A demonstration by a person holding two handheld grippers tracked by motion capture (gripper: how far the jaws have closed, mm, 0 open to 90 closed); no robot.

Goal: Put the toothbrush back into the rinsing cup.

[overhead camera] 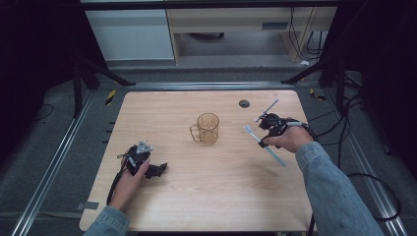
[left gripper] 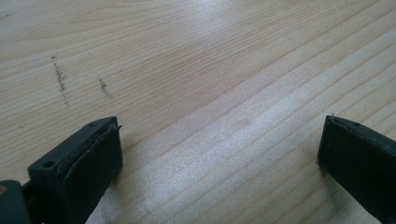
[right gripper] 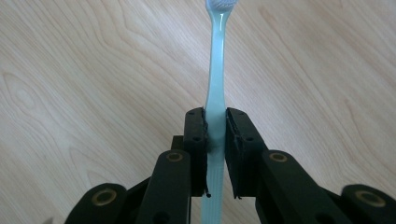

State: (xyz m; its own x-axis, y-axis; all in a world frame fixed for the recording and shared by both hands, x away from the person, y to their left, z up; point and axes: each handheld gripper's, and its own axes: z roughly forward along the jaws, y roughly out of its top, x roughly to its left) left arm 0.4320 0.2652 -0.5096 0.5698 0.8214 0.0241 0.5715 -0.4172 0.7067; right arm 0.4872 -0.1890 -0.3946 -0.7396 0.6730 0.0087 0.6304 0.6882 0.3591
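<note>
Tabletop point(overhead camera: 206, 196): light wood with a lengthwise grain and rounded corners, standing on a grey floor point(overhead camera: 59, 142) between metal rails.
Cable hole point(overhead camera: 244, 103): a small dark round grommet set into the tabletop near its far edge, right of the middle.
Mug point(overhead camera: 208, 128): clear amber, upright near the middle of the tabletop, handle turned to the left, well apart from the grommet.
Marks point(left gripper: 60, 79): a few short dark scuffs on the wood, seen in the left gripper view.
Left gripper point(overhead camera: 156, 170): resting low at the tabletop's near left part, jaws wide apart over bare wood.
</note>
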